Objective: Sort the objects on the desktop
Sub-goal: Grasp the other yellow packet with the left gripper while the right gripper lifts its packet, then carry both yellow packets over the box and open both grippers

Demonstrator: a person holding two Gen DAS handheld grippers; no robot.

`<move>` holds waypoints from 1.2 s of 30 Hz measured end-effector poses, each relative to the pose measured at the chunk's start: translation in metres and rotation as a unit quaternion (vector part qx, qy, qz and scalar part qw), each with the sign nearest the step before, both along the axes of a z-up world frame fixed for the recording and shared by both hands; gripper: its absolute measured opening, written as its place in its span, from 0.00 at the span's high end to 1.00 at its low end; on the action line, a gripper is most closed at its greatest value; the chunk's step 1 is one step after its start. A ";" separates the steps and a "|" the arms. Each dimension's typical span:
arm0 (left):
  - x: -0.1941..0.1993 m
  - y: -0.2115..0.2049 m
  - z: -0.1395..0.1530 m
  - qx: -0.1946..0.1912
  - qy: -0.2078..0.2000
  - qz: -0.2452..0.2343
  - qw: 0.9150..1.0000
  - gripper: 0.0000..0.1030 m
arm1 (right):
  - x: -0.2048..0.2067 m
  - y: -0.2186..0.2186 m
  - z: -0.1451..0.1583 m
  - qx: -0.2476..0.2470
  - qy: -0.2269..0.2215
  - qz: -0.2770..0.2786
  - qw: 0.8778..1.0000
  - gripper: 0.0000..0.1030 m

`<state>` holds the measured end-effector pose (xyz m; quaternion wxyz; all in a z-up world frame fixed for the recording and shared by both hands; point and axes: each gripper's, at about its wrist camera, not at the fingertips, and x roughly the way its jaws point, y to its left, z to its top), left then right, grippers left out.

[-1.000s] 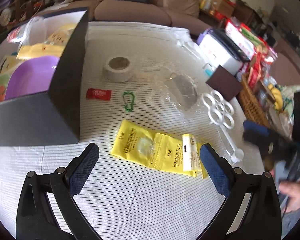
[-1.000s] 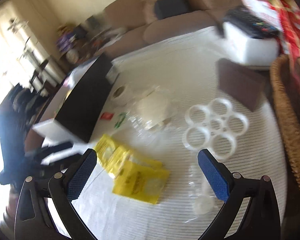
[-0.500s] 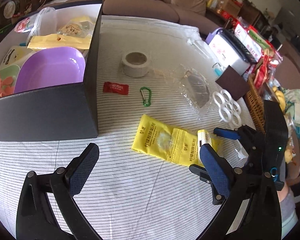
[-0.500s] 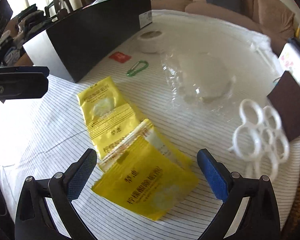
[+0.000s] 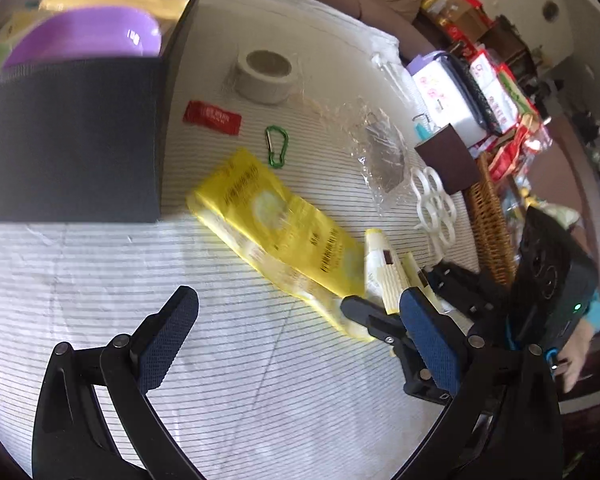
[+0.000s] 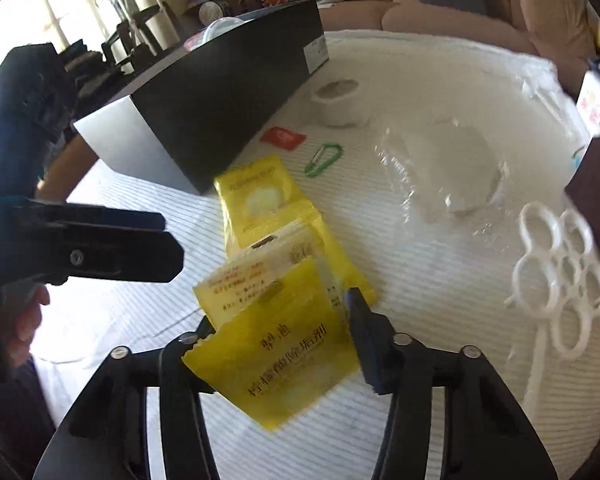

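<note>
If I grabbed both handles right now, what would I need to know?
Right tool: its jaws have just been closing around the near end of the yellow sachet strip.
Left tool: open, empty, above the striped cloth.
Already in the black box: a purple bowl and packets.
Left on the cloth: tape roll, red packet, green carabiner, clear-wrapped mask, white ring holder.
Next, probably: lift the strip into the box.

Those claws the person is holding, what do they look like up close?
Each claw, left claw and right claw, is a black plastic fork of two angled arms joined by silver rivets, with textured blue pads on the fingertips. Seen from the left wrist view, the right claw's body is a bulky black housing with a small green light and turquoise trim.
</note>
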<state>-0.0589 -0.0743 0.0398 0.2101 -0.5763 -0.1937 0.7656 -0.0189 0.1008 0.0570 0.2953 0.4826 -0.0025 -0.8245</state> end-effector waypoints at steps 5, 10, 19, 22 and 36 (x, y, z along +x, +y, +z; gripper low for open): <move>-0.008 -0.009 -0.020 0.055 -0.044 0.027 0.997 0.03 | 0.005 -0.001 -0.003 -0.047 -0.036 0.006 0.998 0.52; -0.012 -0.010 -0.025 0.063 -0.038 0.050 0.996 0.04 | 0.018 -0.011 -0.002 -0.058 -0.051 0.032 0.997 0.52; -0.007 0.006 -0.039 0.068 -0.058 0.029 0.996 0.84 | 0.029 -0.010 0.000 -0.062 -0.045 0.055 0.996 0.52; -0.003 0.014 -0.034 0.071 -0.043 0.021 0.996 0.90 | 0.028 -0.010 0.003 -0.059 -0.040 0.056 0.996 0.52; -0.002 0.004 0.038 0.139 0.031 0.003 0.990 0.93 | 0.046 -0.018 0.071 -0.027 0.046 0.060 0.997 0.53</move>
